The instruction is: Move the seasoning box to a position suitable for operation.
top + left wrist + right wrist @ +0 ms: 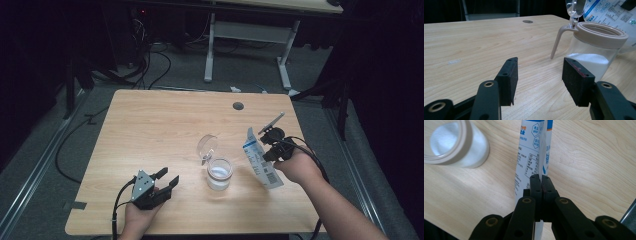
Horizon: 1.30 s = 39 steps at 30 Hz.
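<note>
Right tongs (541, 185) are clenched on a white-and-blue printed pouch (261, 159), pads pinching its thin edge so that the jaws stand almost together. In the high view the right tongs (272, 145) sit near the right edge of the tabletop (150, 125), approx. halfway between far and near edges, w/ the person's right hand (299, 167) behind them. Pouch is held off the tabletop, tilted, its lower end pointing toward the near edge; printed panel and barcode face the camera.

Left tongs (539, 75) are released: jaws stand well apart, nothing between the pads, bare wood visible through the gap. In the high view the left tongs (162, 182) rest near the near-left corner, the left hand (137, 217) at the near edge, jaws pointing toward the jar.

Jar (219, 173): clear, upright, beige collar, white powder filling the lower part. Location: slightly right of centre, nearer the near edge, between both tongs and apart from each. Its clear hinged lid (206, 145) is flipped open and stands up on the far side of the mouth. In the left gripper view the jar (596, 50) is just beyond the right-hand jaw; pouch (609, 11) hangs behind it, whether touching cannot be told.

Dark round grommet (238, 106) sits near the far edge.
</note>
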Available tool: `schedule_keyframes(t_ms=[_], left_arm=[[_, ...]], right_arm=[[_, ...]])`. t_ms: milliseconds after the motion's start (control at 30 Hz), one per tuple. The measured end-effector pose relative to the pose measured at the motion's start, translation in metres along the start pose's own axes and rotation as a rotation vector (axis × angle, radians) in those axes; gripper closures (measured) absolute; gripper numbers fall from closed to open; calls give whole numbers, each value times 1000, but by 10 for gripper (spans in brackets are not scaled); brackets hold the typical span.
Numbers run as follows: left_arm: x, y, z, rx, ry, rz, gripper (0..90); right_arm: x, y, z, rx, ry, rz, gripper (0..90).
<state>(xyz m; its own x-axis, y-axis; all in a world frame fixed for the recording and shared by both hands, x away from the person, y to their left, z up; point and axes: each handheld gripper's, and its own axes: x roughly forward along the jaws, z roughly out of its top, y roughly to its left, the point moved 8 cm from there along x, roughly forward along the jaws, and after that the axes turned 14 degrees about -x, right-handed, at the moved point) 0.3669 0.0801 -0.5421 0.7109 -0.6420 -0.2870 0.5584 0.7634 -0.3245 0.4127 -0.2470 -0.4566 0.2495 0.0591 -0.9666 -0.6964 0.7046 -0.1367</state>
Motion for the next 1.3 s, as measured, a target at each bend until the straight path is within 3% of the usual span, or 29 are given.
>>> schedule_keyframes(t_ms=[167,433,1300], left_arm=[[0,2,1,-11,-1,0,470],[0,1,-1,-3,1,-1,470],[3,3,-7,41,40,11,503]], right_arm=[[8,-7,-4,24,-1,-5,899],[9,-13,-7,57,-56,-6,899],[8,-15,-17,110,-360,-135,900]])
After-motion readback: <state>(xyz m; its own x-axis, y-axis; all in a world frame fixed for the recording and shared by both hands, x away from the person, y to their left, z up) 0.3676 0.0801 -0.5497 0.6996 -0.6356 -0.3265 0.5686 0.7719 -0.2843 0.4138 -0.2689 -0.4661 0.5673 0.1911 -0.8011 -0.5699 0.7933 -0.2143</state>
